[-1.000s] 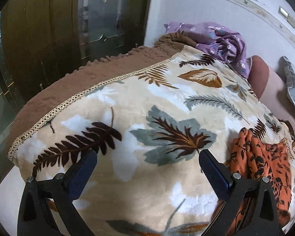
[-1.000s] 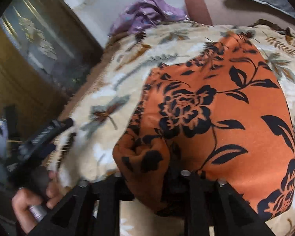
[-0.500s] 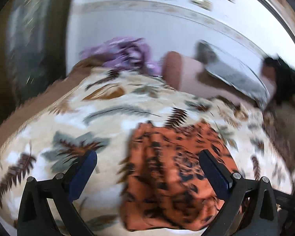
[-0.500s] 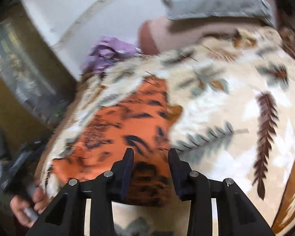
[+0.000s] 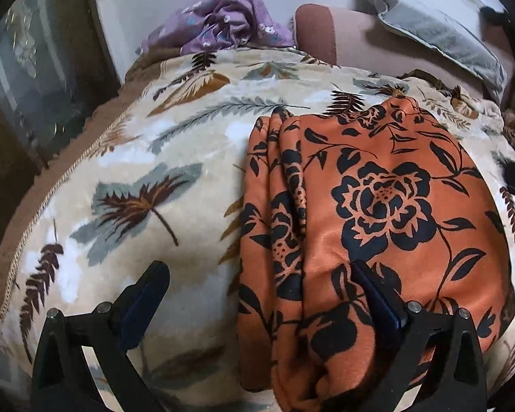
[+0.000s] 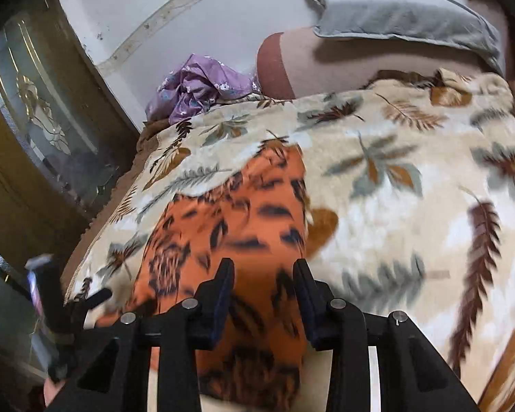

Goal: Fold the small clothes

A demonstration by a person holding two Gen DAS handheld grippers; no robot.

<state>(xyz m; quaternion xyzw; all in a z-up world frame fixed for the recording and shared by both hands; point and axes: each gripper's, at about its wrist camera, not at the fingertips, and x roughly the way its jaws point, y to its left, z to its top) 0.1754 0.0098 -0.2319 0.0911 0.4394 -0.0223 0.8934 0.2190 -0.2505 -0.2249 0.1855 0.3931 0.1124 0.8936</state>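
An orange cloth with a black flower print lies folded on the leaf-patterned blanket, with stacked fold edges along its left side. My left gripper hangs wide open over the cloth's near left part. Its right finger is above the cloth and its left finger is above bare blanket. In the right wrist view the orange cloth is blurred. My right gripper stands partly open over the cloth's near edge, with nothing pinched between the pads. The left gripper and a hand show at the lower left.
A crumpled purple flowered cloth lies at the far end of the bed. Beside it are a brown bolster and a grey pillow. A wooden door with patterned glass stands close on the left, along the blanket's brown edge.
The right gripper let go of the bunched orange cloth and swung right, so the cloth now lies left of centre in its view. The left gripper rolled and swung right until the cloth came under it.
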